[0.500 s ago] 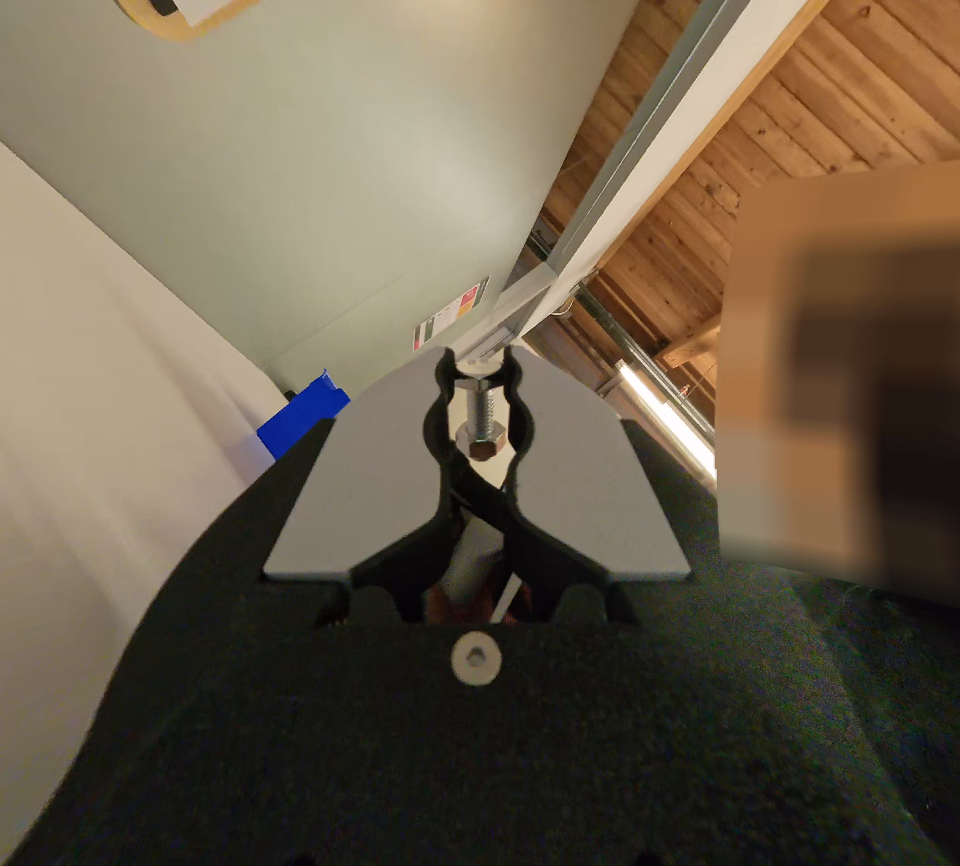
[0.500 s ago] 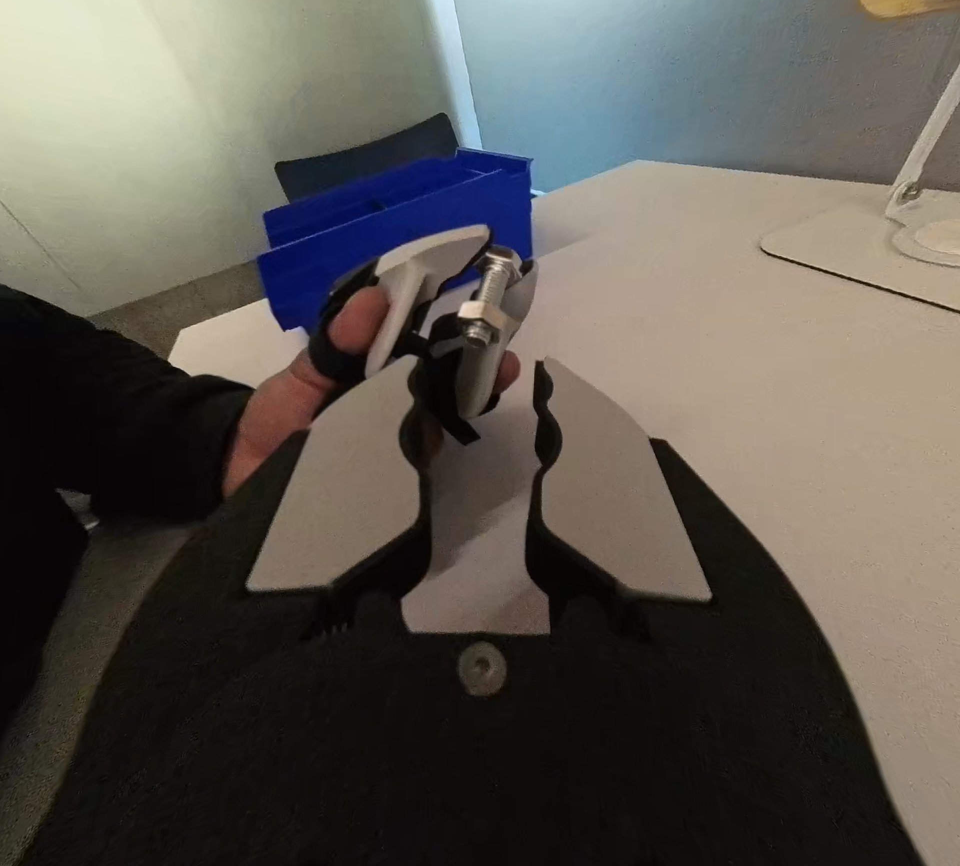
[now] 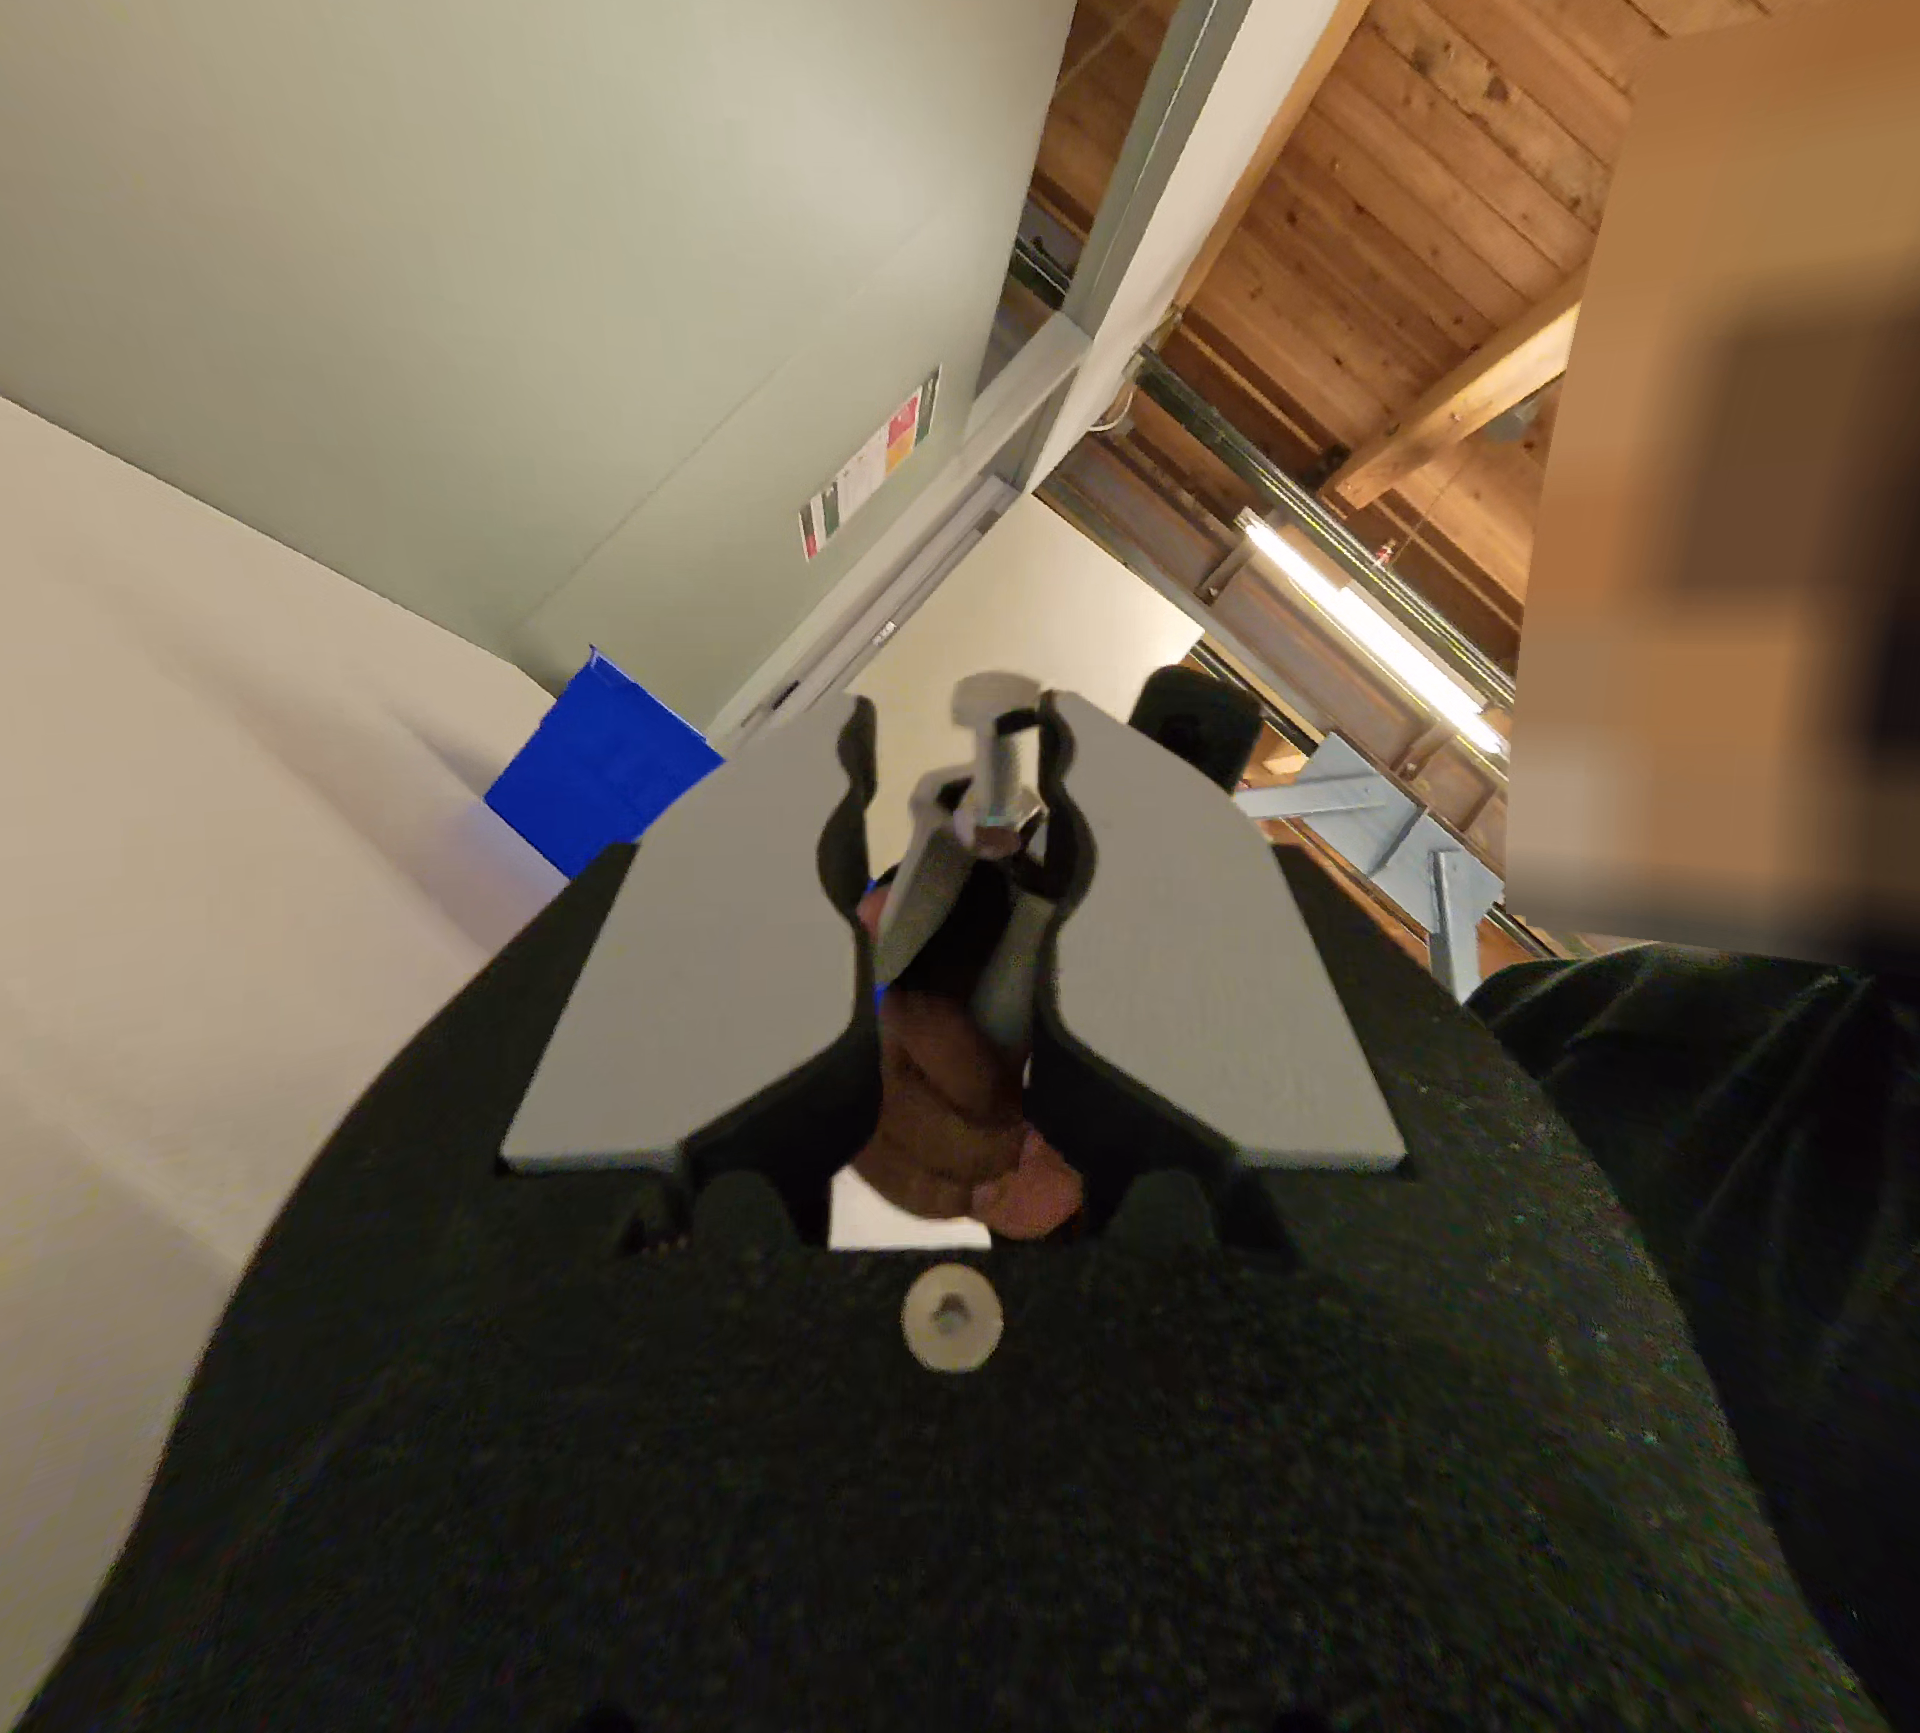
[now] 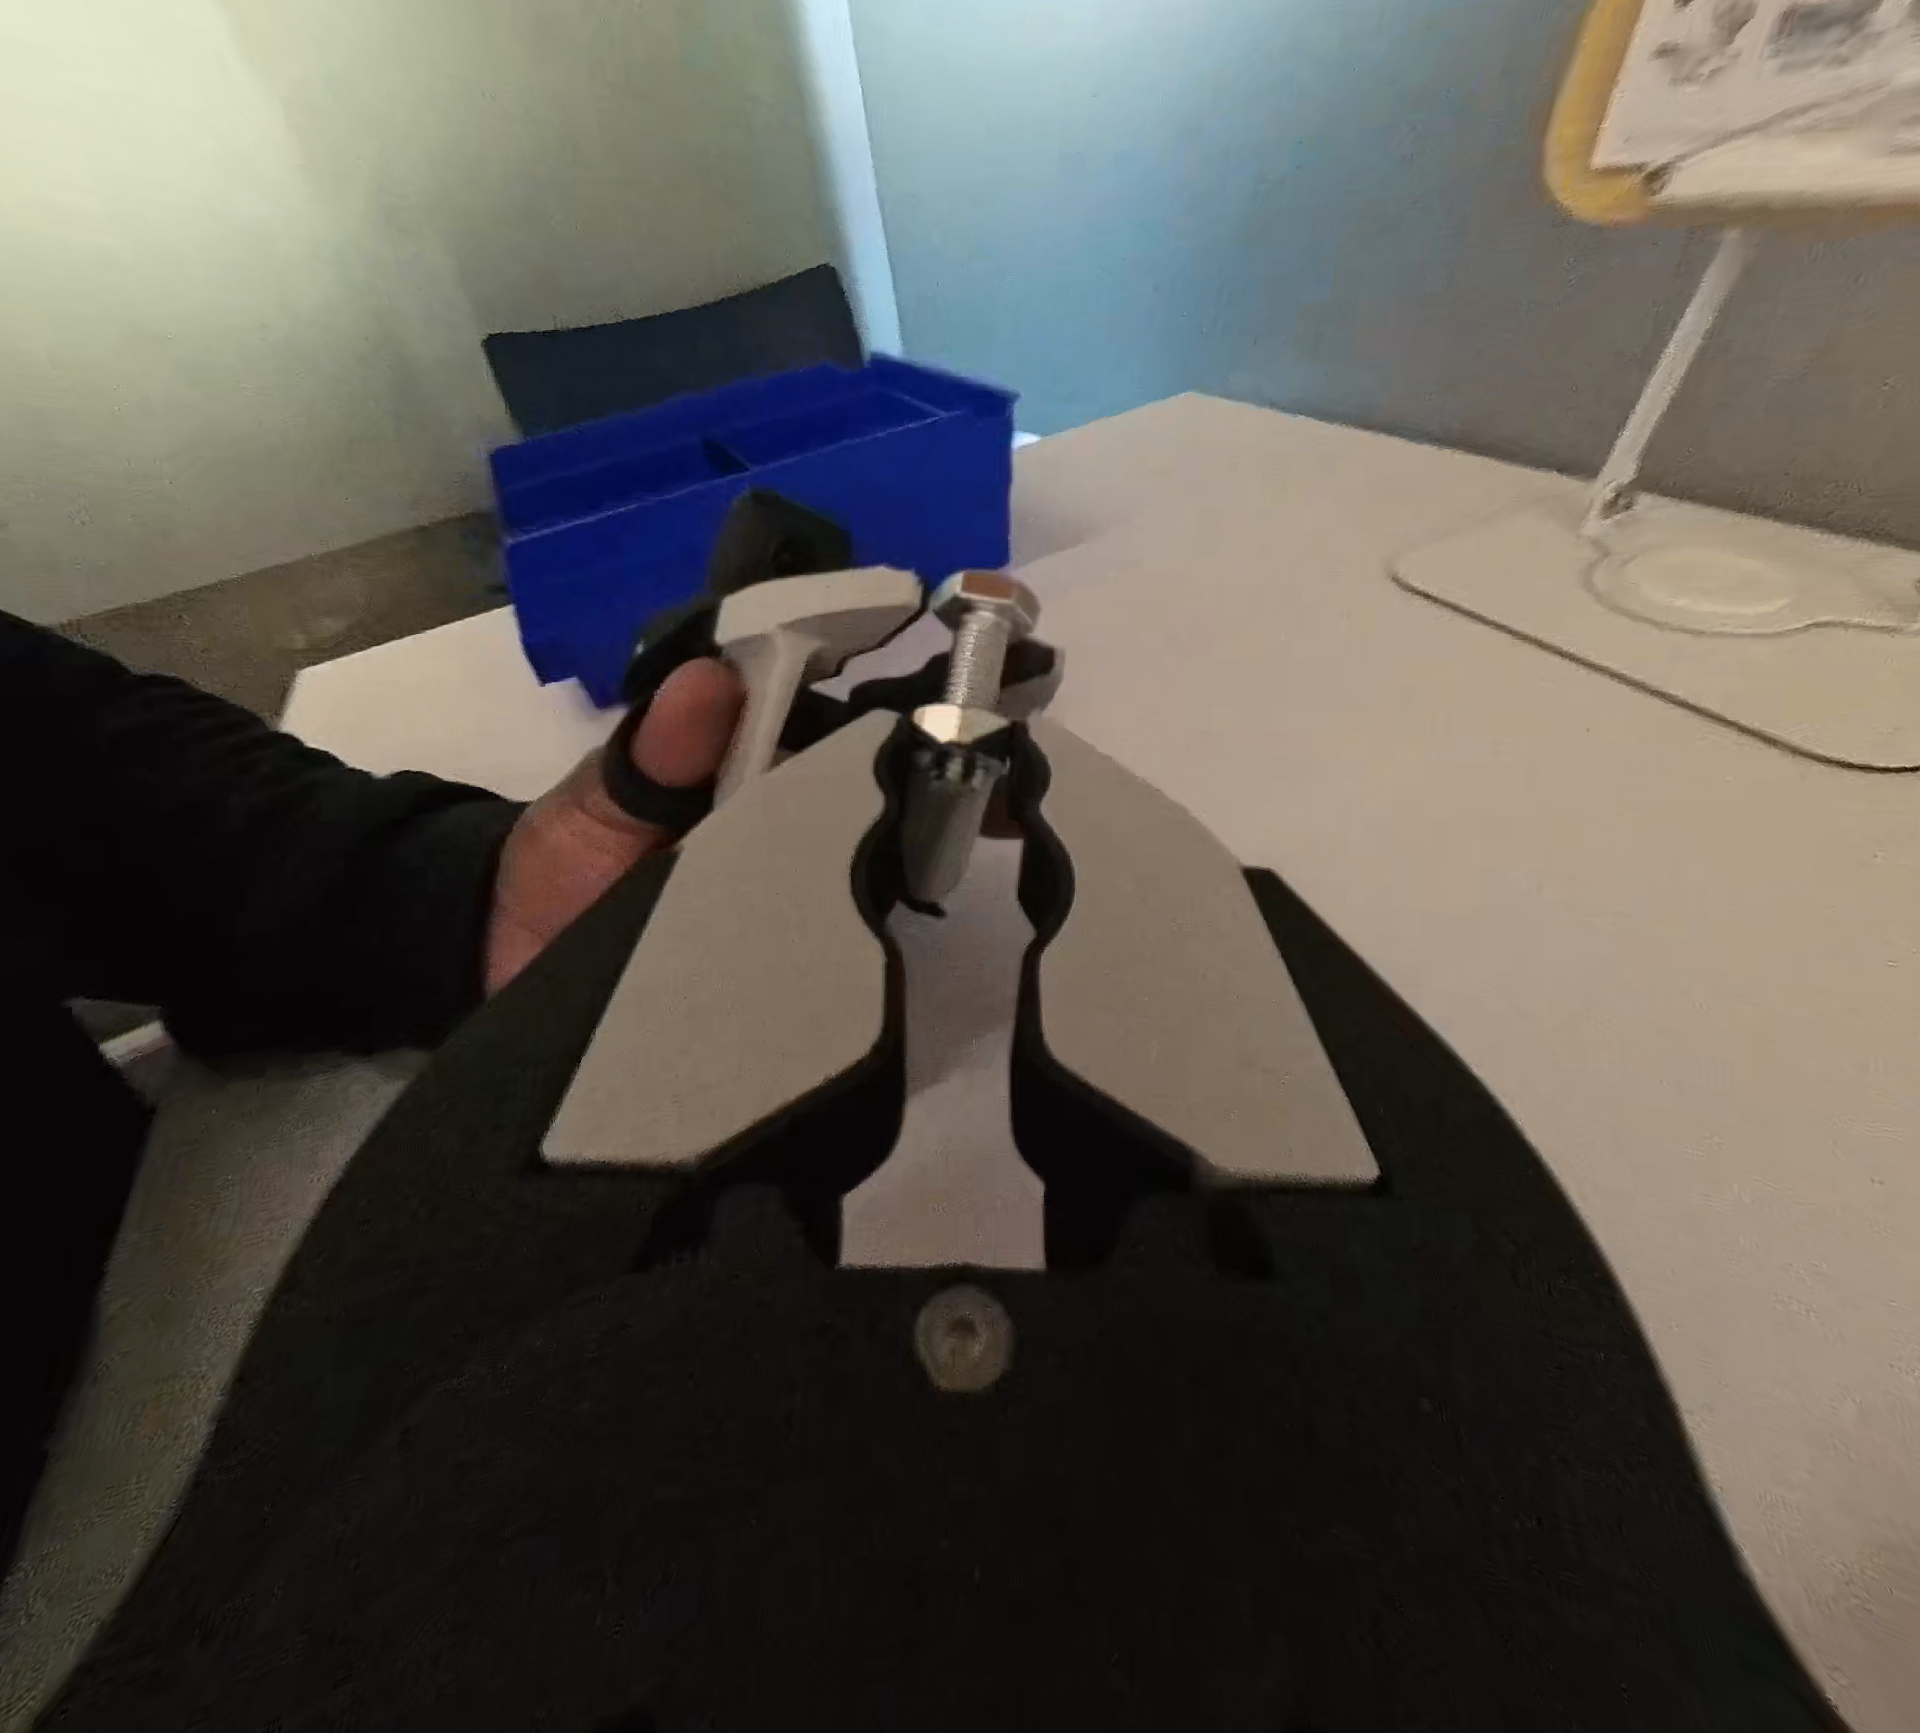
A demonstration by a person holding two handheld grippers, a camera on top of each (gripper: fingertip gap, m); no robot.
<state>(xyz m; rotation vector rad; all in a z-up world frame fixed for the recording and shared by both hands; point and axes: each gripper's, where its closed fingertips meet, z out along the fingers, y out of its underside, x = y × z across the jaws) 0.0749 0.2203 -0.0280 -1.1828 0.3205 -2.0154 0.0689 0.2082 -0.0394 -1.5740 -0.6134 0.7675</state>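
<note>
Above the surface (image 4: pixel 1299 748), my right gripper (image 4: pixel 951 748) clamps the nut on the bolt (image 4: pixel 977 655); my left gripper (image 3: pixel 956 748) stands apart around it.

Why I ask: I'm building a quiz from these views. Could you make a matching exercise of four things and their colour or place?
Things:
1. bolt
2. bin
3. chair
4. paper

Descriptions:
A. dark, behind the bin
B. silvery, threaded
C. white, printed, at the top right
D. blue, with dividers inside

Pairs: 1-B, 2-D, 3-A, 4-C
</note>
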